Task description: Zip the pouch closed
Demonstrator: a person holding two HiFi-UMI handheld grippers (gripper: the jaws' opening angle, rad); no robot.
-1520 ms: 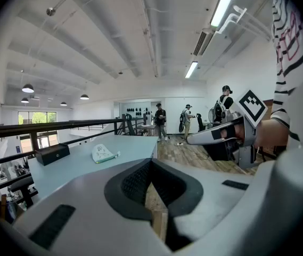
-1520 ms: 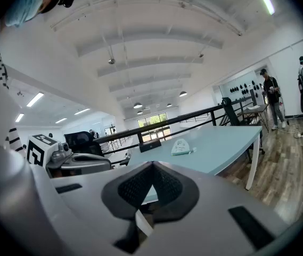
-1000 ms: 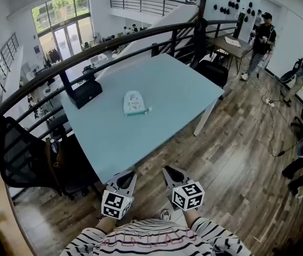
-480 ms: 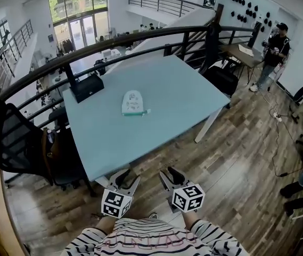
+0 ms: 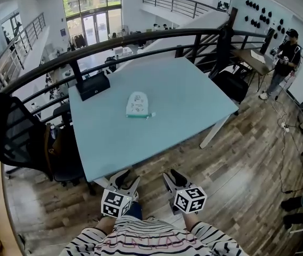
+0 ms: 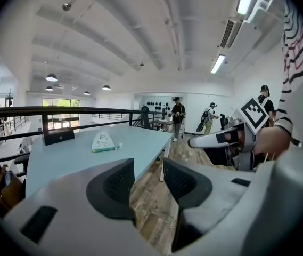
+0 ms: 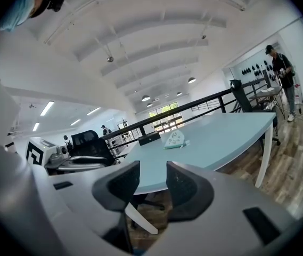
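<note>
Wood floor (image 5: 236,169) under you, black railing (image 5: 140,39) beyond. Pale blue table (image 5: 183,100) ahead. Black chair (image 5: 18,137) off table's left side. Your left gripper (image 5: 125,179) and right gripper (image 5: 173,177) low by near table edge, jaws spread, nothing between. Black box (image 5: 93,86) at far left corner. Pouch (image 5: 138,104) flat mid-table, well apart from both grippers.

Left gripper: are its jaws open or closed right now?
Open. In the left gripper view, the left gripper shows a clear gap between its dark pads; only floor shows through, nothing held.
</note>
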